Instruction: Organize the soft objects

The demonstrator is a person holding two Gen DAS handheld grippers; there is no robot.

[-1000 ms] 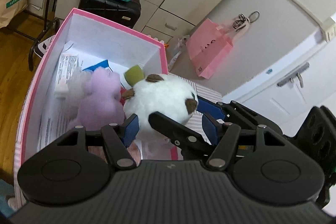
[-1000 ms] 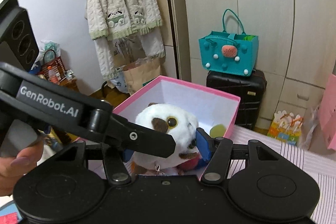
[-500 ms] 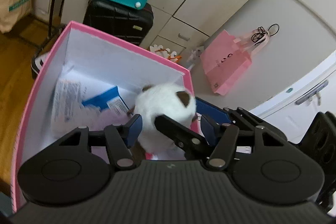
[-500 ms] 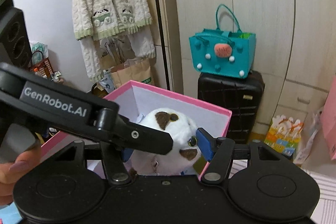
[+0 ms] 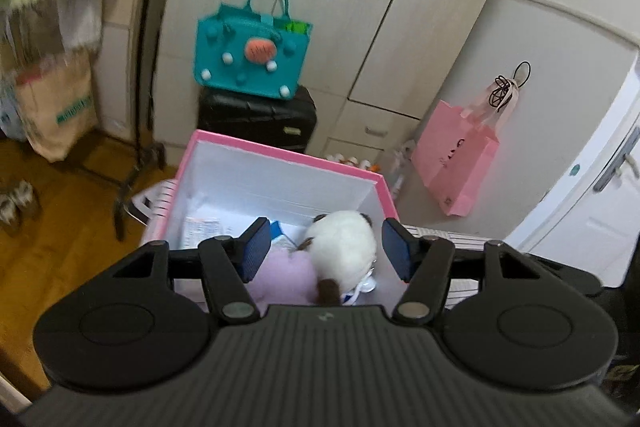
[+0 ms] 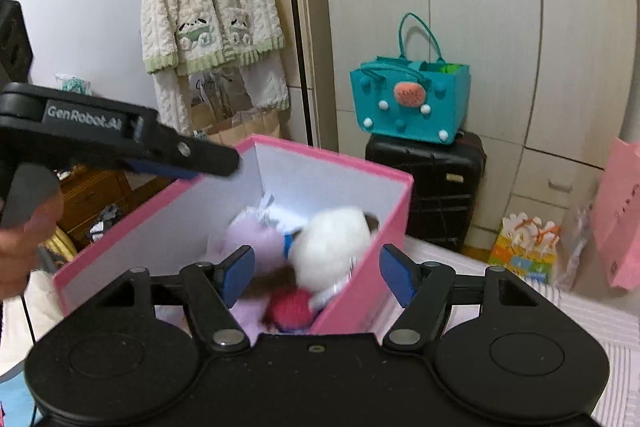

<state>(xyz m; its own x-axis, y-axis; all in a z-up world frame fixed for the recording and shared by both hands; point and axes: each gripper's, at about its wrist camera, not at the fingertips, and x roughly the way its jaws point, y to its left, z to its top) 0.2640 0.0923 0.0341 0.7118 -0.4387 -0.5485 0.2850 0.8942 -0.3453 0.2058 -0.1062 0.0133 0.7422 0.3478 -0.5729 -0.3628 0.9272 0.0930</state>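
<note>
Just beyond the right gripper (image 6: pixel 316 277), between and slightly past its spread blue pads, the white plush toy (image 6: pixel 334 241) lies inside the pink box (image 6: pixel 360 299), pressed against the box's right wall. Both jaws stand wide apart with nothing between them touching either pad, so this tool is released. A lilac plush (image 6: pixel 250 235) sits touching the white one on its left, and a small red piece shows at the near end of the pile, too blurred to name.

In the left wrist view the left gripper (image 5: pixel 322 249) is likewise released, its pads wide and bare, held above the near rim of the box (image 5: pixel 280 151). From there the white toy (image 5: pixel 344 239) lies ahead and a little right of centre, the lilac one (image 5: pixel 284 273) nearer and to the left. Papers and a blue packet lie on the box floor beyond them.

Both toys appear to be settled in the box, so this placement looks done. Any next soft object likely lies outside the box and out of view; neither tool is clearly nearer to one. If the white toy needs nudging, the right gripper seems better lined up, since the toy sits nearly between its pads.

Farther off stand a black suitcase (image 6: pixel 426 183) with a teal bag (image 6: pixel 408 107) on top.
</note>
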